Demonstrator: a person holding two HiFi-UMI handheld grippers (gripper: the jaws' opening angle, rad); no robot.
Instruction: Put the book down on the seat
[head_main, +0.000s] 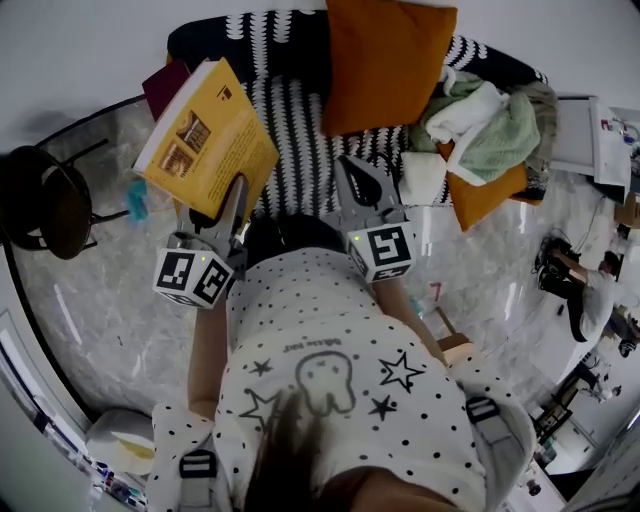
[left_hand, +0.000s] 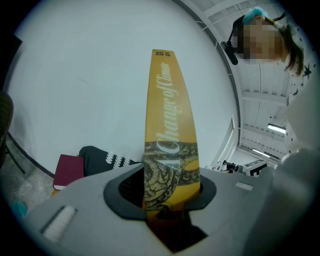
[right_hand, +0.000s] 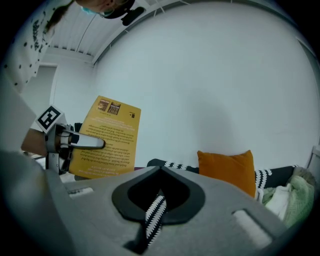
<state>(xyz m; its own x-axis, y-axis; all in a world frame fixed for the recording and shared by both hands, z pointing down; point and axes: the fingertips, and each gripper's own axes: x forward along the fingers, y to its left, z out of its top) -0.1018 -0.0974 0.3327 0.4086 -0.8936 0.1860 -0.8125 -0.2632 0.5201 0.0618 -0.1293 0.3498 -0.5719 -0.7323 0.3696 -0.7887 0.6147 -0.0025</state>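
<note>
- Stage of task: the book (head_main: 205, 130) is in the air, not yet on the seat (head_main: 290, 110). The carry looks nearly done; the lowering and the release are left.
- Position of the book: in the head view it sits at 10 o'clock from the person's torso, over the seat's left end and the floor edge beside it, touching neither.
- Left gripper (head_main: 236, 190): both jaws are clamped on the book's 2 covers at the spine end. Its own view shows the spine standing upright between the pads.
- Right gripper (head_main: 348, 168): jaws closed tip to tip with nothing held. The striped cloth seen through the slit in its own view is the seat cover beyond. It hangs at 12 o'clock from the torso, over the seat's front.
- Look of the book: 1 closed paperback, ochre-yellow. The back cover carries 2 small pictures above a block of print; the spine has script lettering and a darker patterned band low down. It is tilted, with the back cover facing up and right, and shows no sag.
- Landing room, judged: bare striped cover lies at 3 o'clock from the book, between a maroon book (head_main: 165, 85) at the far left and an orange cushion (head_main: 385, 60). A clothes pile (head_main: 485, 125) fills the right end.
</note>
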